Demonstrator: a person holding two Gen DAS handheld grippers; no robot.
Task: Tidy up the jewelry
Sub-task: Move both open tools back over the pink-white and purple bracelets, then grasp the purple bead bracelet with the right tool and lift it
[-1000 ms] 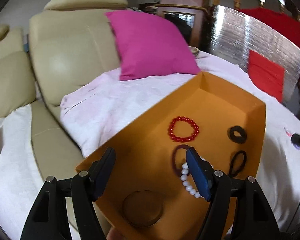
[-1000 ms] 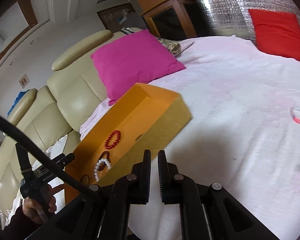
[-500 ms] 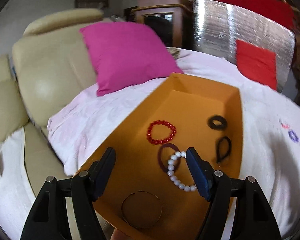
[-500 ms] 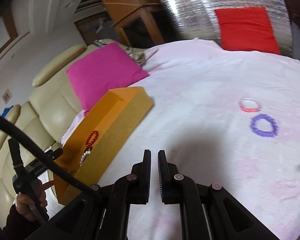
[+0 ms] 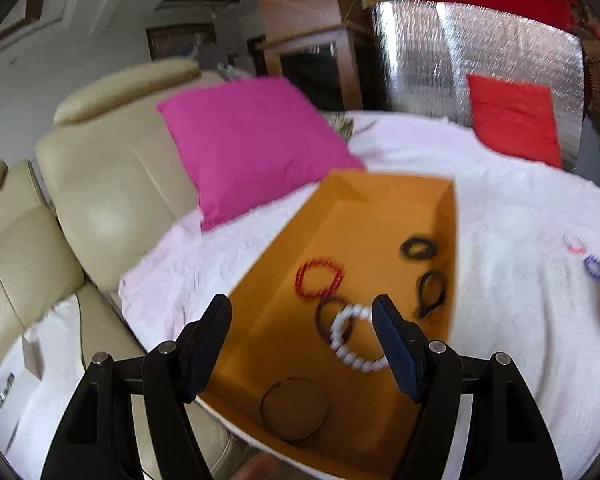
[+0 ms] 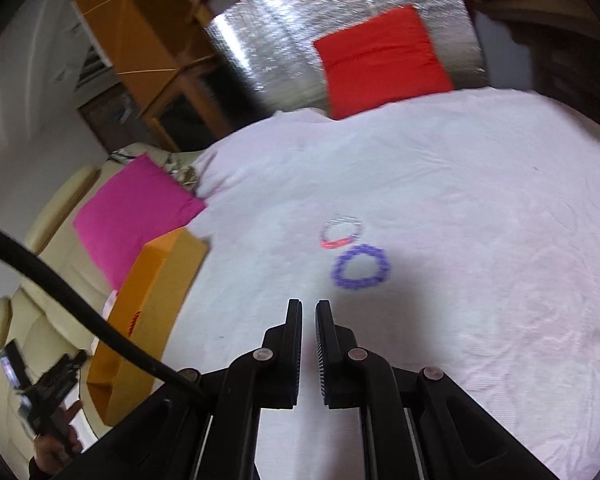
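Right gripper (image 6: 309,322) jaws together, left gripper (image 5: 302,336) apart over box (image 5: 454,216); 2 bracelets right of box, purple bracelet (image 6: 360,266) likely light, floppy, pinch beaded rim.

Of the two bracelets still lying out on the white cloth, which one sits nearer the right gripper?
The purple beaded bracelet. It lies just ahead of the right gripper, while the clear bracelet with a red segment sits just beyond it, farther away.

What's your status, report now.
Left gripper jaws open, empty, over orange box. Right gripper jaws shut, empty. Purple bracelet just ahead on the cloth. Nothing in the way.
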